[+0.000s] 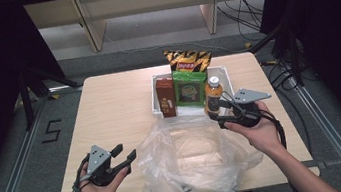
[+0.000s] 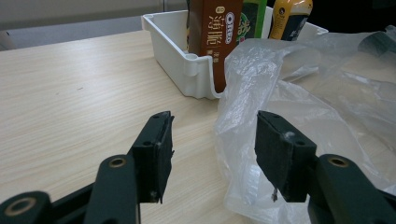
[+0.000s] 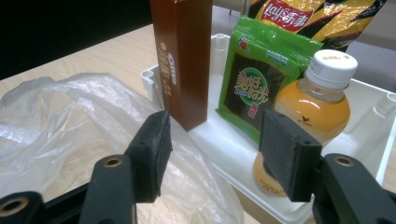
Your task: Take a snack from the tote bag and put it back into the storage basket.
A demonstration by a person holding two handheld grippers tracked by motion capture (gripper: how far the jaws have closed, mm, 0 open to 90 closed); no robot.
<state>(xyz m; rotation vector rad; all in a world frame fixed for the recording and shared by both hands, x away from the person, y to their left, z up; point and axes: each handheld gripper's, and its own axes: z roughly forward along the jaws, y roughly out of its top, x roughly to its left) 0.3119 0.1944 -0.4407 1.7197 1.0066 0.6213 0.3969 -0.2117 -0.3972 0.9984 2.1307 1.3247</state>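
A clear plastic bag [image 1: 192, 158] lies crumpled on the near half of the table [image 1: 110, 109], its mouth facing the white bin [image 1: 153, 86] that holds a brown box [image 1: 166, 98], a green packet [image 1: 190, 89], a chip bag [image 1: 187, 59] and an orange drink bottle [image 1: 213, 95]. The left gripper [image 1: 125, 157] sits just beside the bag's left edge, jaws apart with nothing between them. The right gripper [image 1: 221, 114] hovers at the bin's near right corner by the bottle, jaws also apart and empty. The bag is thin, limp and slippery, so it probably needs pinching at the rim, 1 layer only, to open it
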